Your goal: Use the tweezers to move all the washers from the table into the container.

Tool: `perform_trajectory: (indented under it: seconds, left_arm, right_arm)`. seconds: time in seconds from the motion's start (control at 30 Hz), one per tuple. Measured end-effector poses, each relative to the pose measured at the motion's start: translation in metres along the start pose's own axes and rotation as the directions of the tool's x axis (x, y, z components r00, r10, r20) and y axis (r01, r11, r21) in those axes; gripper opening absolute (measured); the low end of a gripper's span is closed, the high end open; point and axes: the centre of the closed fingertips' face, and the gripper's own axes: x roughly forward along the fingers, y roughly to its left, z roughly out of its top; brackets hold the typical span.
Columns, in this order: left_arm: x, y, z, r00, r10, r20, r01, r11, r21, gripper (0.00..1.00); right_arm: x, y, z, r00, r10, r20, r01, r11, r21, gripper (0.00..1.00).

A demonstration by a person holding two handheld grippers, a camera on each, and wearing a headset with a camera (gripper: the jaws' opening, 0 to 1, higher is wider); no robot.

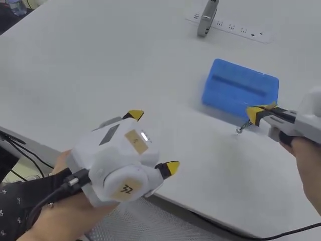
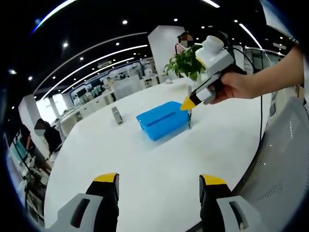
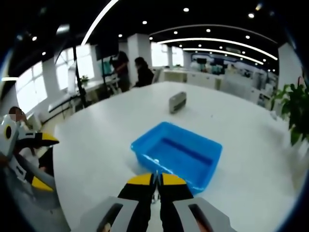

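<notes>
The right tongs [image 1: 261, 111] are pressed together on the tweezers [image 1: 243, 126], whose tip points down at the white tabletop [image 1: 100, 60], just beside the near edge of the blue container [image 1: 241, 85]. The left tongs [image 1: 152, 141] are spread and hold nothing, near the tabletop's front edge and well apart from the container. Beyond the container, a white power strip [image 1: 230, 25] lies with a grey metallic object [image 1: 206, 17] standing at it. A potted plant [image 2: 186, 63] stands farther off. A black cable [image 1: 251, 233] runs along the front edge. Washers are too small to make out. The mark on the left tongs' body is not legible.
</notes>
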Motion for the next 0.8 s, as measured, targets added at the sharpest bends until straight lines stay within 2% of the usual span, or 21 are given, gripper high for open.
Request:
perform_trajectory:
  seconds: [0.13,0.43,0.63,0.8]
  left_arm:
    - [0.000,-0.001,0.000,1.0000,-0.005,-0.001,0.005,1.000,0.004,0.68]
    - [0.001,-0.003,-0.002,0.9998,-0.012,-0.013,0.013,1.000,0.008,0.69]
    - [0.003,-0.005,-0.005,0.9992,-0.021,-0.034,0.021,1.000,0.016,0.69]
    - [0.004,-0.005,-0.007,0.9987,-0.026,-0.044,0.026,1.000,0.008,0.71]
  right_arm:
    - [-0.003,-0.004,0.007,0.9999,-0.007,0.014,0.007,1.000,-0.004,0.01]
    - [-0.013,-0.019,0.040,0.9967,-0.035,0.073,0.036,0.999,-0.023,0.01]
    - [-0.005,-0.029,0.052,0.9939,-0.050,0.098,0.052,0.998,-0.021,0.01]
    - [0.009,-0.035,0.049,0.9938,-0.075,0.081,0.078,0.997,-0.026,0.01]
